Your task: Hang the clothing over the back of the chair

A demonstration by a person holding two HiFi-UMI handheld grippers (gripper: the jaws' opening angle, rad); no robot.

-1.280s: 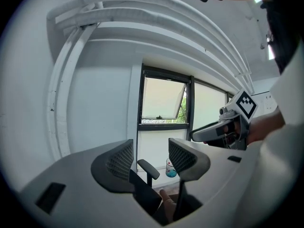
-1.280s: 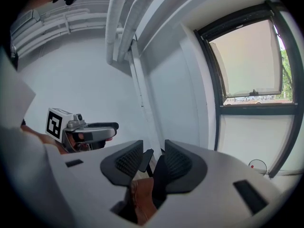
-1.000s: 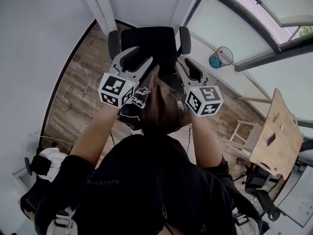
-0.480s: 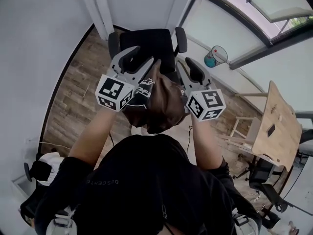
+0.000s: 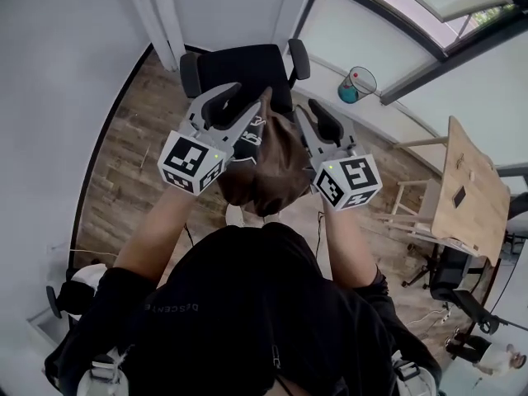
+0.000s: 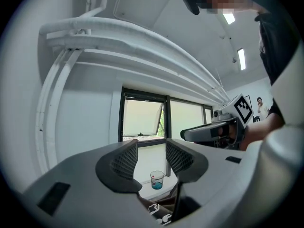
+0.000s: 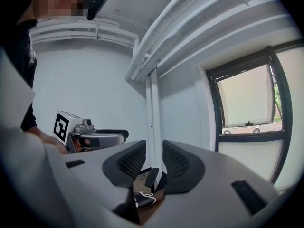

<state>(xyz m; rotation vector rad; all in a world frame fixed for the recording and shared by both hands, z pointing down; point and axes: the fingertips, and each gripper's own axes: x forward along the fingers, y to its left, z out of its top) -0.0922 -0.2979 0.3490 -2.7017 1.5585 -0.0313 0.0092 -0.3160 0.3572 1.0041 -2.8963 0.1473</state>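
Note:
A black office chair (image 5: 239, 60) stands ahead on the wood floor, its back facing me. The brown clothing (image 5: 268, 159), with a white logo, is bunched up in the air between my two grippers and rests against their inner sides. My left gripper (image 5: 237, 104) is just left of it and my right gripper (image 5: 318, 120) just right. Both jaws have just been closing, and nothing is between the pads. In the left gripper view the jaws (image 6: 151, 158) stand apart with cloth (image 6: 159, 212) below them. In the right gripper view the jaws (image 7: 154, 163) also stand apart over cloth (image 7: 142, 201).
A clear cup (image 5: 356, 83) with blue liquid sits on the window ledge to the right of the chair. A wooden table (image 5: 462, 196) and a white stool (image 5: 408, 221) stand at the right. A white wall (image 5: 58, 97) runs along the left.
Both grippers and the clothing have risen and moved forward toward the chair's back. The clothing is bunched tighter between the grippers.

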